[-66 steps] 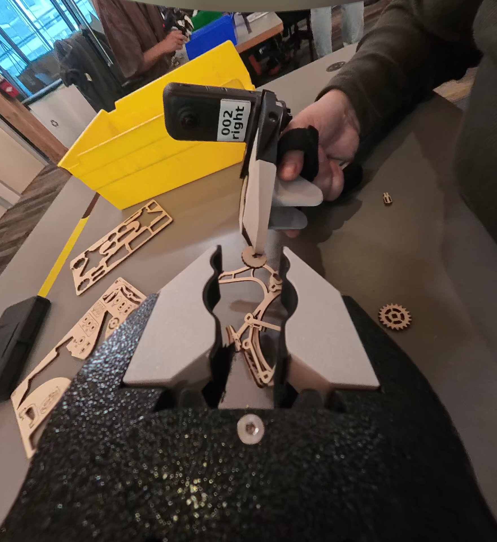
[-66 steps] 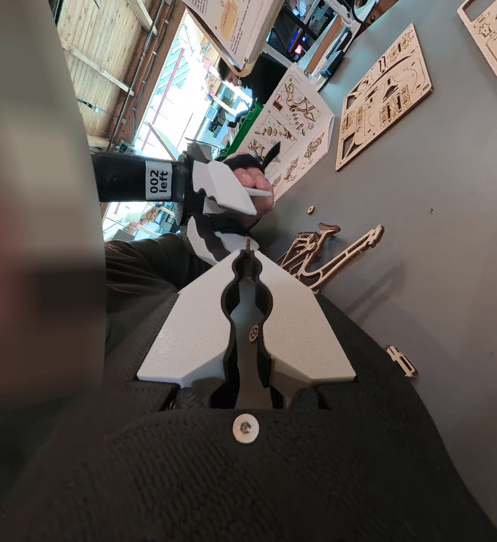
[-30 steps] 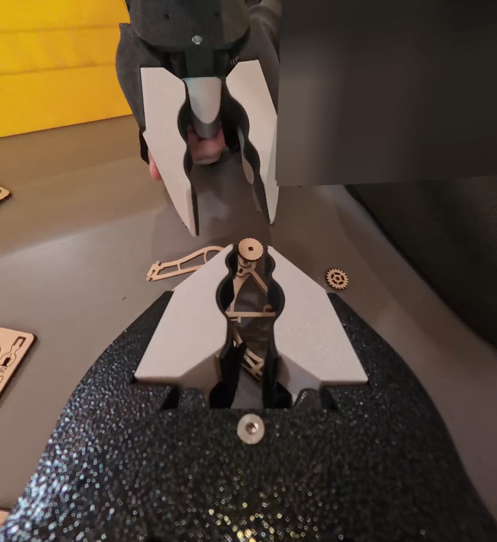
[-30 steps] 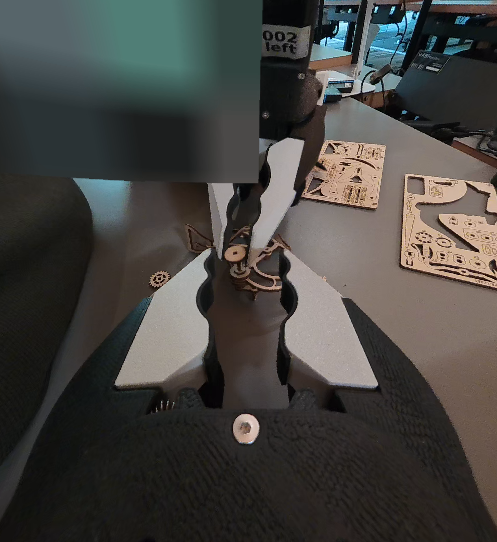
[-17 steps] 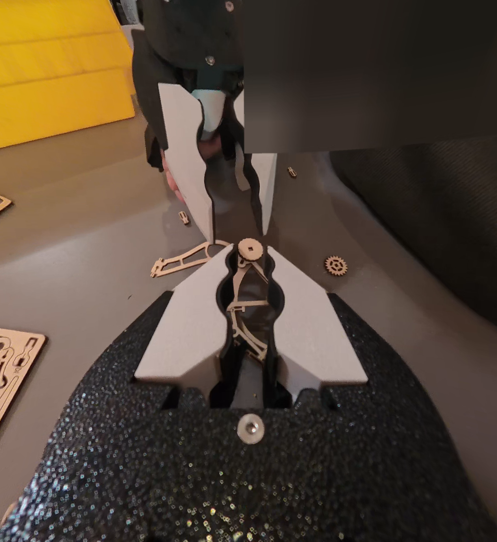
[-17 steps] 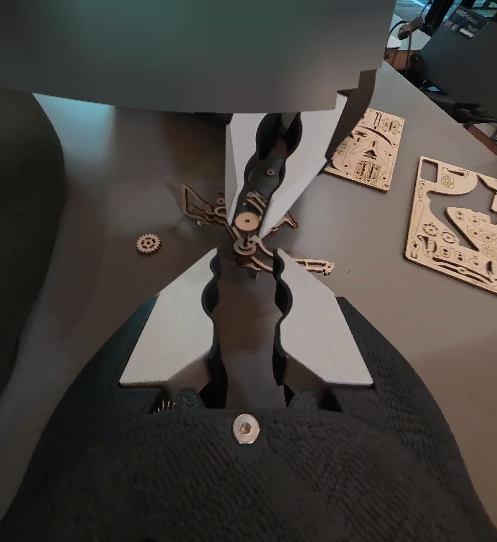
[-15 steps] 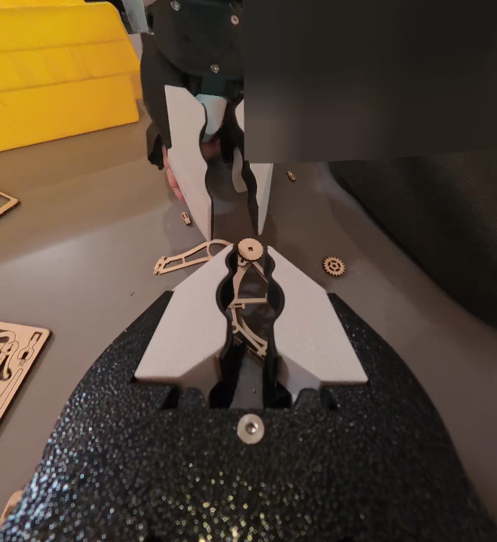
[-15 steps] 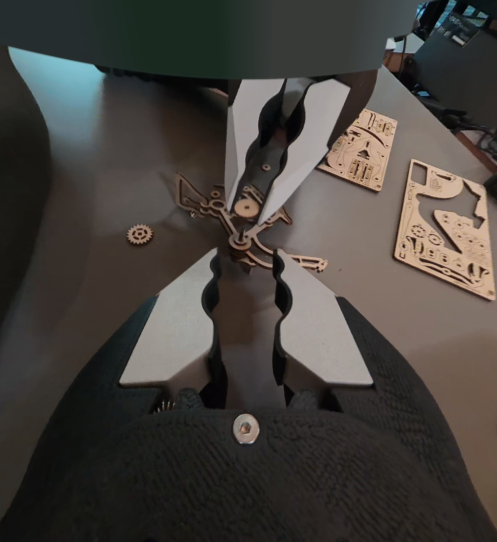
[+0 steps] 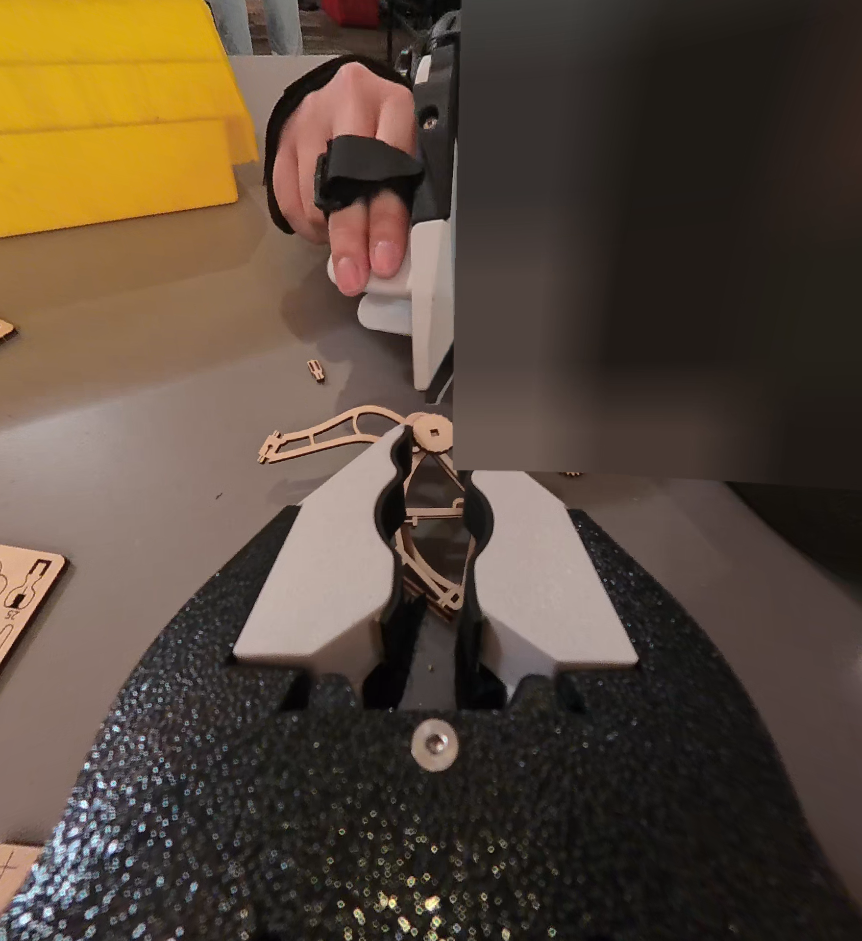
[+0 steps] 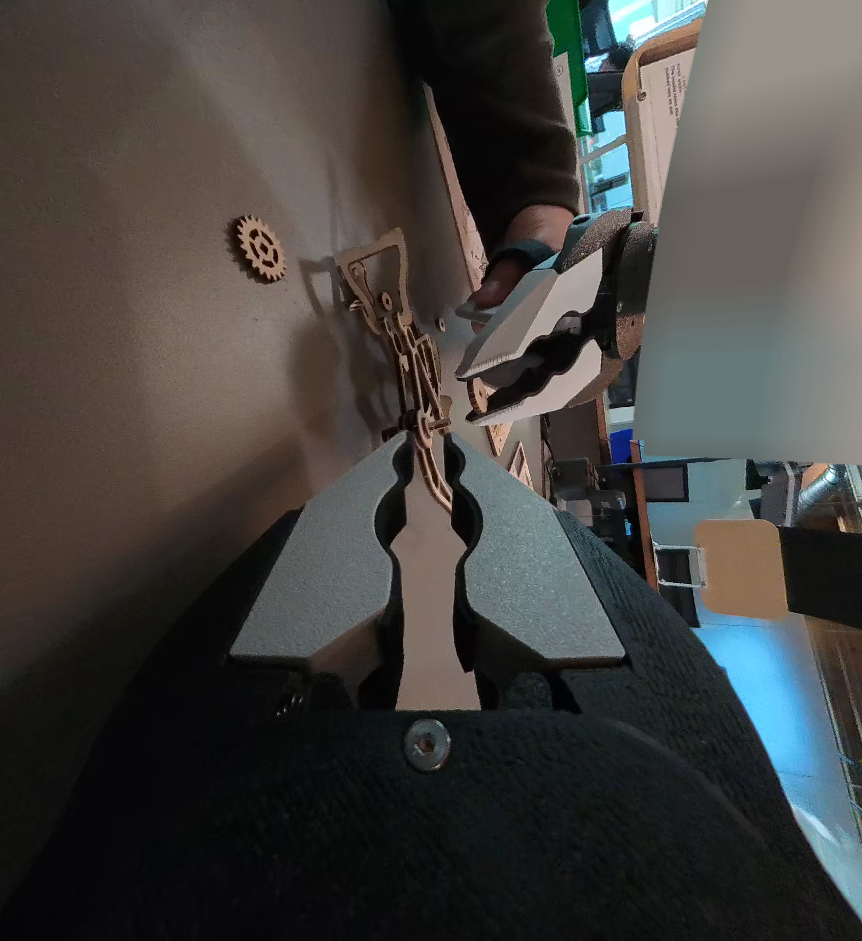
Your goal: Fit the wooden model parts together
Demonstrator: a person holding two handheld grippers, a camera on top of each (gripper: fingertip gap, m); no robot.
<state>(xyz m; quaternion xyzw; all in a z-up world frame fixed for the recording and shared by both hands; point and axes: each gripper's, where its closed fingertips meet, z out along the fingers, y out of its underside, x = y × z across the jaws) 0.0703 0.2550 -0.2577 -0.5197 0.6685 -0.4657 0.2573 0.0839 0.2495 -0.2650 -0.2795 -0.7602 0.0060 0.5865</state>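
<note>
My right gripper [image 10: 426, 440] lies rolled on its side, with the jaws narrowed around the curved arm of the wooden frame [image 10: 413, 356]. The frame stands edge-on from the grey table [image 10: 113, 305]. A hub with a short axle pin [image 10: 439, 425] sits on the frame just beyond my fingertips. My left gripper [image 10: 469, 397] is shut on a small round wooden disc [image 10: 477, 394], held close beside that pin and apart from it. In the left wrist view the disc [image 9: 431, 433] sits at my left gripper's tips. The frame [image 9: 434, 560] shows beneath. One right-gripper finger [image 9: 431, 331] shows, the rest behind a blur patch.
A loose wooden gear [image 10: 260, 249] lies on the table left of the frame. A small wooden peg [image 9: 316, 370] lies near the person's hand [image 9: 347, 178]. A yellow bin [image 9: 87, 127] stands at the back left. Punched wooden sheets [image 9: 6, 601] lie at the left.
My right gripper has rolled onto its side and its jaws have narrowed around the frame, which is now tipped up on edge. My left gripper still holds the disc, now beside the hub.
</note>
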